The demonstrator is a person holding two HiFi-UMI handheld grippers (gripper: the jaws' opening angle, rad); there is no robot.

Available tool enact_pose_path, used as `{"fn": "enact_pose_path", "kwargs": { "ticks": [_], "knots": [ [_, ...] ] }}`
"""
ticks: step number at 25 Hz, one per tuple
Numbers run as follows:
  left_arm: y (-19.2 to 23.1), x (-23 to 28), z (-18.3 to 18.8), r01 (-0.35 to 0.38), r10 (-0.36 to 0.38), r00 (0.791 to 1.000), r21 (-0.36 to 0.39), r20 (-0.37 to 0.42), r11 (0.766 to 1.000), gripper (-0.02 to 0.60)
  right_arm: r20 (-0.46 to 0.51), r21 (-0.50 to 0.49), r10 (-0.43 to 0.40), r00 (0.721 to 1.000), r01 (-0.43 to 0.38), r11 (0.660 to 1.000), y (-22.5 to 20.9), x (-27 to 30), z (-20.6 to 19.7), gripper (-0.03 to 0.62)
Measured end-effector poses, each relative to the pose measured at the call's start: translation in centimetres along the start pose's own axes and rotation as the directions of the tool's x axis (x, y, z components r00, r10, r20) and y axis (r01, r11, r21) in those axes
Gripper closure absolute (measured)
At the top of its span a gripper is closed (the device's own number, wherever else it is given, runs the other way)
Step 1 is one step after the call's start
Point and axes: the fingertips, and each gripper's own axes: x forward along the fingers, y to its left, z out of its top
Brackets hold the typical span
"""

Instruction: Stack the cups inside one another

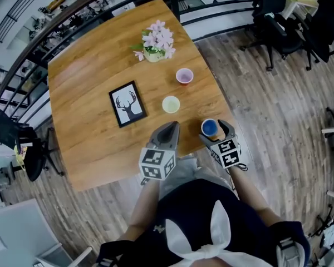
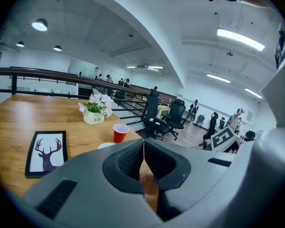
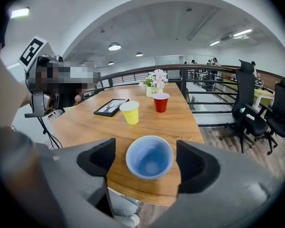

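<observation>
The left claw is found with jaws together, pad against pad, and nothing is caught between them; it is held over the near edge of the brown wooden table. Ahead of it and to its left, a black-framed deer silhouette picture is laid flat. Just ahead of its tips, a pale yellow plastic cup is stood upright (only a sliver of rim is glimpsed in the left gripper view). Further ahead and to its right, a red plastic cup is stood upright, with a cream pot of pink flowers beyond. The right claw is found with jaws spread wide. A blue plastic cup is seated between them, upright and mouth up, near the table edge. A gap is noted at either pad; the cup is not gripped.
</observation>
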Motion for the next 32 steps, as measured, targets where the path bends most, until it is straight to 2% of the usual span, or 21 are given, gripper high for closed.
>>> {"fn": "enact_pose_path", "kwargs": {
  "ticks": [12, 14, 16, 18, 24, 32],
  "knots": [
    [1.3, 1.9, -1.0, 0.028, -0.029, 0.999, -0.027, -0.023, 0.999, 0.563, -0.059, -0.037, -0.034, 0.998, 0.032, 0.999, -0.4, 1.6, -1.4, 0.198],
    [1.7, 2.0, -1.0, 0.025, -0.025, 0.999, -0.027, -0.024, 0.999, 0.563, -0.070, -0.047, -0.030, 0.997, 0.027, 0.999, -0.3, 1.7, -1.4, 0.208],
    [2.0, 2.0, -1.0, 0.021, -0.022, 0.999, -0.030, -0.025, 0.999, 0.563, -0.078, -0.052, -0.026, 0.997, 0.022, 0.998, -0.2, 1.8, -1.5, 0.253],
    [2.3, 2.0, -0.8, 0.020, -0.020, 1.000, -0.033, -0.022, 0.999, 0.563, -0.080, -0.053, -0.024, 0.996, 0.020, 0.998, -0.3, 1.9, -1.4, 0.253],
    [2.9, 2.0, -0.8, 0.017, -0.018, 1.000, -0.037, -0.019, 0.999, 0.563, -0.085, -0.064, -0.021, 0.996, 0.015, 0.998, -0.1, 2.3, -0.9, 0.255],
    [3.6, 1.3, -0.7, -0.003, 0.002, 1.000, -0.048, -0.010, 0.999, 0.563, -0.059, -0.114, -0.011, 0.998, 0.004, 0.993, 0.8, 1.9, 1.8, 0.256]
  ]
}}
